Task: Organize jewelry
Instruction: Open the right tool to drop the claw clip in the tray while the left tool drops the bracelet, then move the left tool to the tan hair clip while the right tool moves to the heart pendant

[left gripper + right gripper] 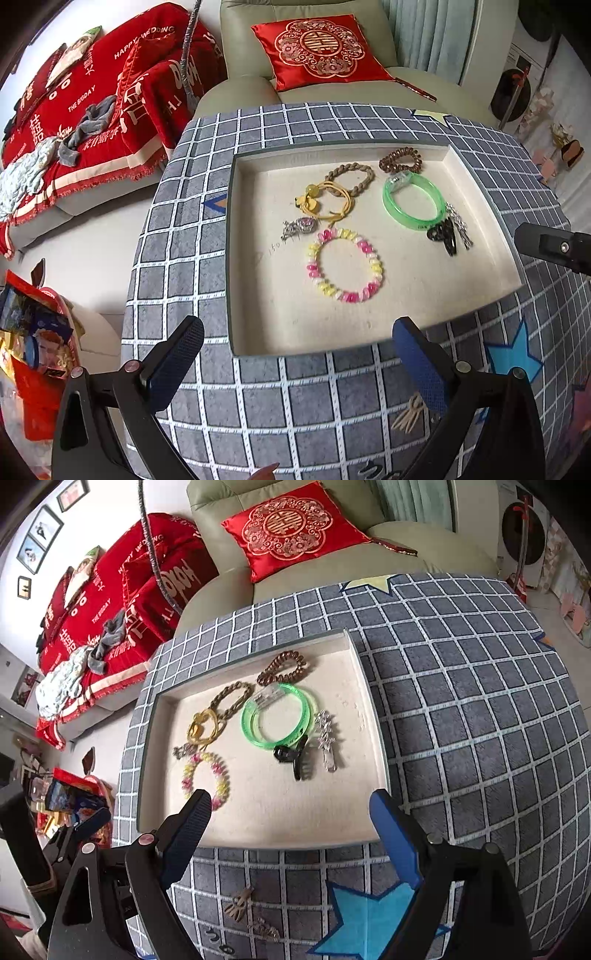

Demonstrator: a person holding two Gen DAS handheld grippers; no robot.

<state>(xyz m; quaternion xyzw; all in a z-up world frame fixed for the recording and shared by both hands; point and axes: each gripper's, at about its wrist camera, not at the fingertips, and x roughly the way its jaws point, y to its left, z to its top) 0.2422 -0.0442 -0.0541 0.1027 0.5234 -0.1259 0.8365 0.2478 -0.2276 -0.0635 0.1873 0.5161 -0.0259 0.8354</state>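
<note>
The left gripper point(297, 354) hangs with its blue-padded fingers spread wide and nothing between them, over the near rim of the shallow cream felt-lined tray point(258, 332). The right gripper point(291, 818) is likewise spread and empty, over the same near rim.

From the left gripper, at twelve o'clock and nearest, lies the pink, yellow and white beaded bracelet point(345, 264). Beyond it, toward eleven, a small silver charm with a pink stone point(300, 227) lies just beside a yellow elastic hair tie with a bead point(327, 203), which overlaps a tan braided hair band point(351, 177). Toward one o'clock sit the translucent green plastic bangle point(413, 201), a black claw hair clip point(445, 232) touching a silver rhinestone clip point(458, 223), and, farthest, a brown spiral hair coil point(400, 158).

Most pieces seem already gathered in the tray. On the grey grid-patterned cloth point(461, 701), at six o'clock from the right gripper, a bronze-coloured ornament point(239, 904) and another small trinket point(264, 928) remain outside, so collecting them looks like what is left.
</note>
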